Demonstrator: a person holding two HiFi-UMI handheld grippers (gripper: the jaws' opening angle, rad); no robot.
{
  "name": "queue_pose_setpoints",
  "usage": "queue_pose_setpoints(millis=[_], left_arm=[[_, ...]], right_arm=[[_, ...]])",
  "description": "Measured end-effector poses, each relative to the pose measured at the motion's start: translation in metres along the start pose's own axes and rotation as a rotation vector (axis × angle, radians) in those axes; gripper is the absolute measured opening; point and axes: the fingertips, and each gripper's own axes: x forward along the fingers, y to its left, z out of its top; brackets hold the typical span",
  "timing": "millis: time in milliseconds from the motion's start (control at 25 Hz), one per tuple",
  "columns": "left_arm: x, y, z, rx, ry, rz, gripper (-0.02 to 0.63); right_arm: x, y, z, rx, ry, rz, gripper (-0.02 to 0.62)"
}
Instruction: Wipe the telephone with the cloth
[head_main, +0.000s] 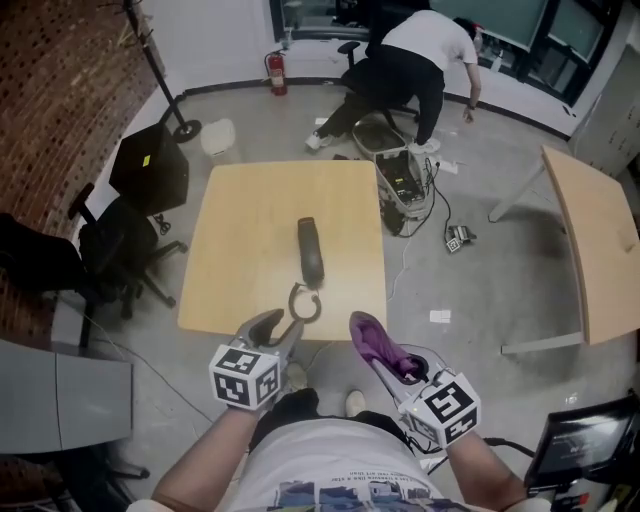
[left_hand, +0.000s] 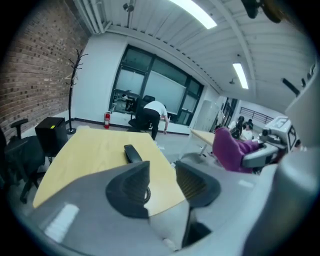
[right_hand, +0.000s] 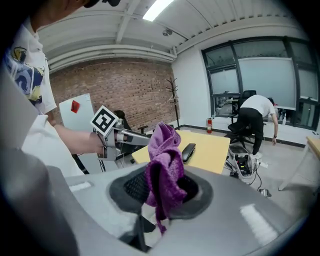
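A black telephone handset lies lengthwise in the middle of the wooden table, with its coiled cord at the near edge. My left gripper hovers just short of that edge, beside the cord. Its jaws stand open with nothing between them, and in the left gripper view the handset lies ahead on the tabletop. My right gripper is shut on a purple cloth, off the table's near right corner. In the right gripper view the cloth bunches up above the pads.
A person bends over a cart with cables behind the table. A black office chair and a black box stand at the left. A second wooden table is at the right, and a fire extinguisher stands by the far wall.
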Motion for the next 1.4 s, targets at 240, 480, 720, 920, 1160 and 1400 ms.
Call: queue_pose_setpoints(millis=[240,480,720,920,1160,1400], left_arm=[[0.051,0.034,0.003,-0.028,0.084,-0.046,0.204],[0.101,0.053,-0.004,-0.098,0.140,-0.026,0.238],[0.151,0.064,-0.002,-0.116,0.134,0.133,0.244],[0.178,0.064,-0.003,-0.142,0.128,0.236,0.256],[0.205,0.083,-0.012,-0.109,0.144,0.397,0.278],[0.216,0.102,-0.021,-0.130,0.128,0.514,0.285]], right_arm=[[0.026,-0.013,0.027,0.039,-0.024,-0.089,0.084],[0.038,-0.020,0.032,0.061,-0.005,-0.113,0.084],[0.032,-0.056,0.038,0.047,0.026,-0.081,0.084],[0.027,-0.086,0.035,0.032,0.070,-0.025,0.084],[0.018,-0.125,0.028,0.002,0.122,0.049,0.084],[0.018,-0.154,0.019,-0.032,0.174,0.111,0.084]])
